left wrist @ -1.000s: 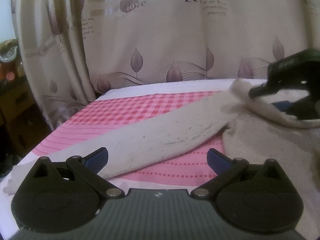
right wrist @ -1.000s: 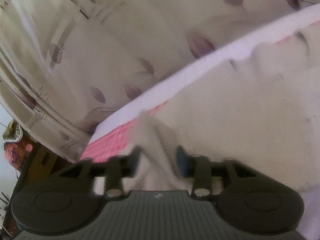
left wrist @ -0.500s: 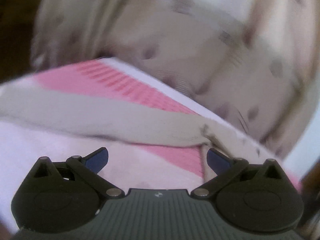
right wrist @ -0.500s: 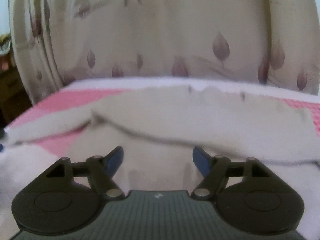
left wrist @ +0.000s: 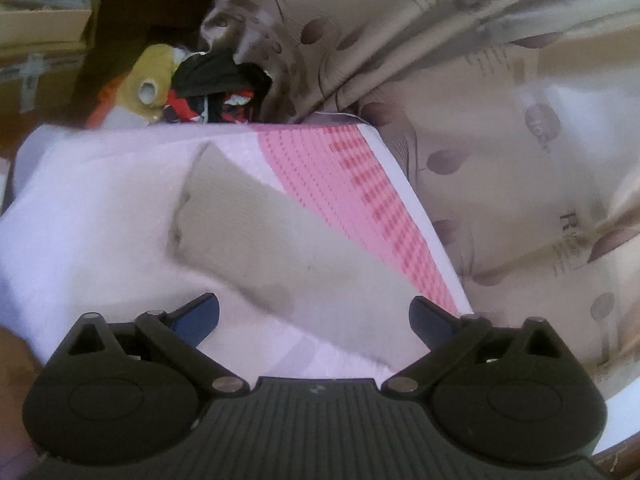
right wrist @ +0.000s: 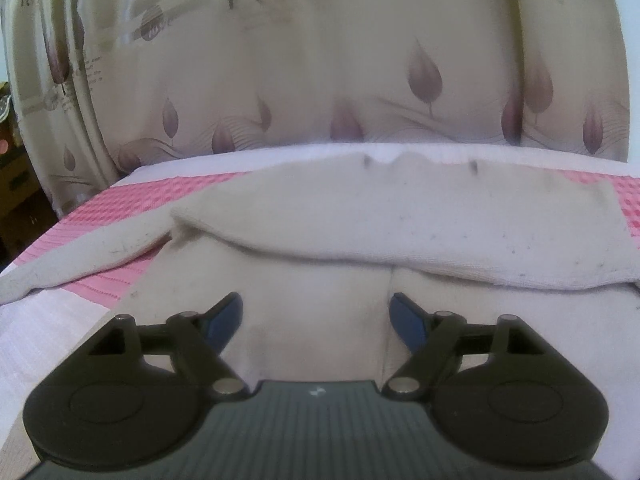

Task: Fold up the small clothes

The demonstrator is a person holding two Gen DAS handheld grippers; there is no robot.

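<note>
I am looking along my two handheld grippers at a cream garment spread on a bed cover with a pink checked panel, a leaf-printed curtain hanging behind it. My right gripper has just been opening; its blue pads stand wide apart over the cloth with nothing pinched between them, so it has let go. From this tool the garment's body fills the view from about ten o'clock round to two o'clock, its top edge doubled over into a soft fold that runs from nine o'clock to three o'clock straight across my line of approach. One sleeve trails out flat toward eight o'clock, its long axis slanting down and left over the pink. My left gripper is also released, pads apart and holding nothing; in its tilted view the same sleeve's blunt end lies at about eleven o'clock, just ahead of the pads, its length running from eleven o'clock down toward five. I judge the left hand the nearer one for taking that sleeve and bringing it in across the body. No basket, box or tray for folded clothes shows on the bed; a cardboard box sits in the room at upper left, contents unclear, with a jumble of colourful things past the bed's end.
</note>
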